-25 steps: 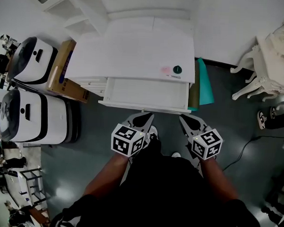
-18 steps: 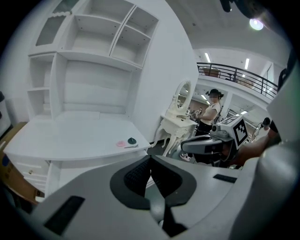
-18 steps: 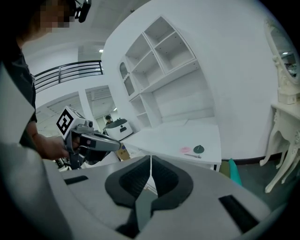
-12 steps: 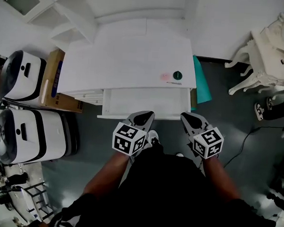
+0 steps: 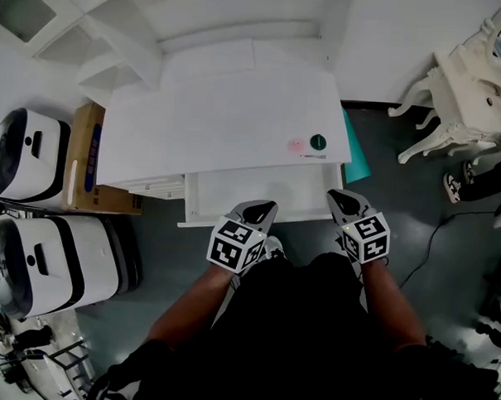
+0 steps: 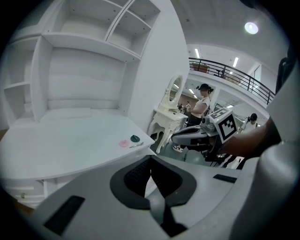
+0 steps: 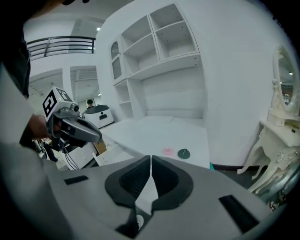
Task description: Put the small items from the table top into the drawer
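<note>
On the white table top (image 5: 221, 111), near its right front corner, lie a pink round item (image 5: 295, 145), a dark green round item (image 5: 318, 142) and a thin metal piece (image 5: 313, 156). Below them the white drawer (image 5: 201, 220) stands pulled out. My left gripper (image 5: 258, 210) is shut and empty at the drawer's front edge. My right gripper (image 5: 342, 199) is shut and empty by the drawer's right front corner. The left gripper view has the left gripper (image 6: 151, 157) short of the pink item (image 6: 123, 143) and green item (image 6: 135, 138). From the right gripper (image 7: 151, 157) both the pink item (image 7: 167, 151) and green item (image 7: 183, 153) show ahead.
Two white-and-black machines (image 5: 25, 152) (image 5: 49, 257) and a cardboard box (image 5: 86, 159) stand left of the desk. A teal board (image 5: 356, 158) leans at its right side. An ornate white dressing table (image 5: 470, 97) and a floor cable (image 5: 435, 236) are further right. Shelves rise behind the table top.
Both grippers have come forward from the floor side to the drawer's front edge, staying shut. The desk sits lower and closer in the head view.
</note>
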{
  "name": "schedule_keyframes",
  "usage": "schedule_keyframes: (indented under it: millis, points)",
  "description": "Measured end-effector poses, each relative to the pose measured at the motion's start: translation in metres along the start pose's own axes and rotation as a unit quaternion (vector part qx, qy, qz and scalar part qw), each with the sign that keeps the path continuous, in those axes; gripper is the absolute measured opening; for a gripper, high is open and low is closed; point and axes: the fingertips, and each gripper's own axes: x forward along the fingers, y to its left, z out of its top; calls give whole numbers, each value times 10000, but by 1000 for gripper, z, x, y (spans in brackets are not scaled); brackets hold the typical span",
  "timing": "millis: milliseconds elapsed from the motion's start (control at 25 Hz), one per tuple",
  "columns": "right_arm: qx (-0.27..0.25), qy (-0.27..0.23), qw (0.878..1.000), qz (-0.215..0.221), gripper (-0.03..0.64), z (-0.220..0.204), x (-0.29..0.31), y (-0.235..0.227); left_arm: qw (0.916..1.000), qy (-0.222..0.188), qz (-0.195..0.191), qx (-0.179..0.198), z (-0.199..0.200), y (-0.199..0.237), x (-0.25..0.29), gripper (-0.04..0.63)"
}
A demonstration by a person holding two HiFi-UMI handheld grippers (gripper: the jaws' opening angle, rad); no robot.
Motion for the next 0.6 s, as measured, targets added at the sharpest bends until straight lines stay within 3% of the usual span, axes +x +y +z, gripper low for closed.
schedule_keyframes:
  millis: [320, 600]
  points:
    - [-770, 615, 9947, -294, 29, -8, 37, -29, 9999, 86, 115, 7, 0, 26, 5, 11]
    - [-1784, 1363, 9744, -81, 29, -40, 77, -58, 9991, 116, 332, -245, -5, 35, 13, 11]
